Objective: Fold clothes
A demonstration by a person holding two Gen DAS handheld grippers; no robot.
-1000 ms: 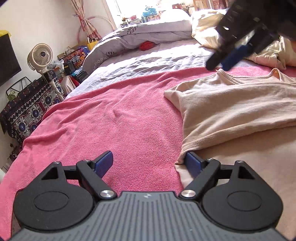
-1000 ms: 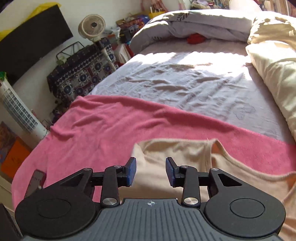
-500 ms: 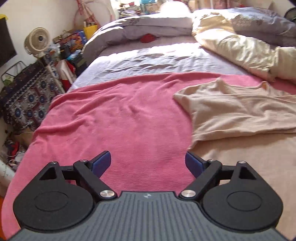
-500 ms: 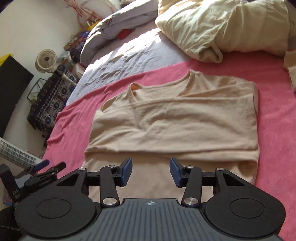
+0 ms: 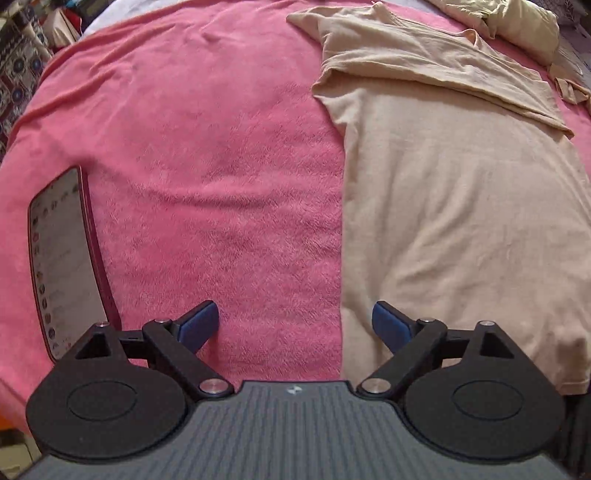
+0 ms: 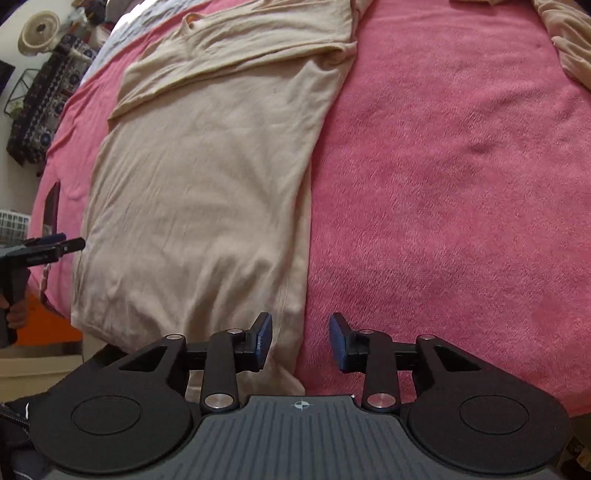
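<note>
A beige long-sleeved shirt (image 5: 443,206) (image 6: 207,177) lies flat on the pink blanket (image 5: 221,166) (image 6: 443,184), its sleeves folded across the chest. My left gripper (image 5: 295,317) stands open and points down over the shirt's left side edge near the hem; one fingertip (image 5: 388,325) is over the cloth, the other over blanket. My right gripper (image 6: 301,326) hovers over the shirt's right side edge near the hem. Its jaws are closing, half apart, with the shirt's edge showing between them but not pinched. The left gripper (image 6: 55,245) also shows at the right wrist view's left edge.
A phone (image 5: 62,266) with a lit screen lies on the blanket left of my left gripper. Another beige garment (image 6: 569,48) lies at the far right. A cream duvet (image 5: 524,22) is beyond the collar. A fan (image 6: 38,31) and a patterned cover stand off the bed's left side.
Both grippers tipped downward and drew back from the collar end to the hem end. The right one swept across the shirt to its right edge. The phone came into the left view.
</note>
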